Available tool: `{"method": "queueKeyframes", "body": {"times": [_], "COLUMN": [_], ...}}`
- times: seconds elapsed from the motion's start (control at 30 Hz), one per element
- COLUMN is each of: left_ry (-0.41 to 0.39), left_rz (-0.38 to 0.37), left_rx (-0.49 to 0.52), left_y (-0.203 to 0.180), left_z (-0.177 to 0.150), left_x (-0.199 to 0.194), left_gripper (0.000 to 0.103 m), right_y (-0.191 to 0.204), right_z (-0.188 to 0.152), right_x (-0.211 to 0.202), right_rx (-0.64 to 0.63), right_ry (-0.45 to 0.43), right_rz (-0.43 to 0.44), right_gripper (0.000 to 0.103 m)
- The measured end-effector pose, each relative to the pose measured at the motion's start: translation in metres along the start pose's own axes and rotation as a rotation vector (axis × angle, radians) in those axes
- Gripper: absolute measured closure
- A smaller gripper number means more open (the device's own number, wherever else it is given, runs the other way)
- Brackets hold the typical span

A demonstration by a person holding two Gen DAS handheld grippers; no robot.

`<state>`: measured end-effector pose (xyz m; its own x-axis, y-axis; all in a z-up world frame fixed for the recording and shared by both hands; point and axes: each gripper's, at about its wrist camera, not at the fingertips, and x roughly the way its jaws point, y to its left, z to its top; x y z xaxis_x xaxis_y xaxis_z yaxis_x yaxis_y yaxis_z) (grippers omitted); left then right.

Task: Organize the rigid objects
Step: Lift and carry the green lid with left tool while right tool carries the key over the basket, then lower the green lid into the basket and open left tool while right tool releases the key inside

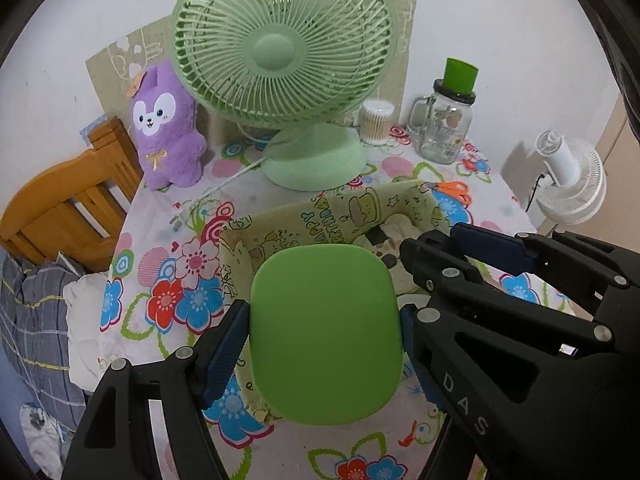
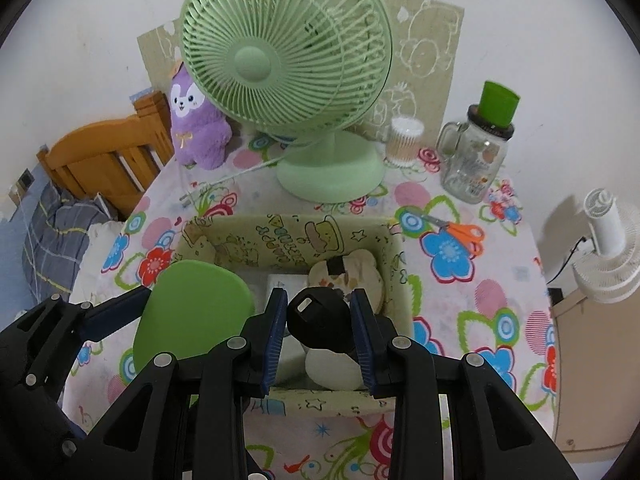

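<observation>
My left gripper is shut on a flat green rounded object and holds it over the left part of the beige cartoon-print fabric box. That green object also shows in the right wrist view, beside the box. My right gripper is shut on a black-and-white object with a black cap, held over the box's near side. Inside the box lie a beige plush-like item and a white flat item.
A green table fan stands behind the box. A purple plush, cotton-swab jar, glass mug jar with green cup and orange scissors sit on the floral tablecloth. A wooden chair is left, a white fan right.
</observation>
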<state>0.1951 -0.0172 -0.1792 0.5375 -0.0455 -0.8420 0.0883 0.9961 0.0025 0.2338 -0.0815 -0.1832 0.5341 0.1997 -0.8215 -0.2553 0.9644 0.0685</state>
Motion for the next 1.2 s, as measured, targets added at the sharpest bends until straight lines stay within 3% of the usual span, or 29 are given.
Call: {"method": "queueKeyframes", "body": {"times": [0.4,0.47,0.53,1.2], "left_ry": [0.032,0.034,0.033,0.025], "left_rz": [0.027,0.025,0.023,-0.003], "left_rx": [-0.017,-0.014,-0.012,-0.033], "left_y": [0.003,0.003,0.002,-0.016], "left_z": [0.0,0.0,0.0,0.014], "left_x": [0.019,0.019,0.02,0.044], "left_gripper": [0.026,0.026,0.026,0.025], "right_y": [-0.004,-0.006,-0.009,-0.055], "right_z": [0.001,0.001,0.0,-0.007], "right_x": [0.025,0.026,0.024,0.015], "right_rx": [0.009,0.011,0.016,0.096], "right_ry": [0.041,0.041,0.031,0.028], "right_rz": [0.037,0.03,0.013,-0.104], "right_gripper": [0.066,0.058,0.039,0.032]}}
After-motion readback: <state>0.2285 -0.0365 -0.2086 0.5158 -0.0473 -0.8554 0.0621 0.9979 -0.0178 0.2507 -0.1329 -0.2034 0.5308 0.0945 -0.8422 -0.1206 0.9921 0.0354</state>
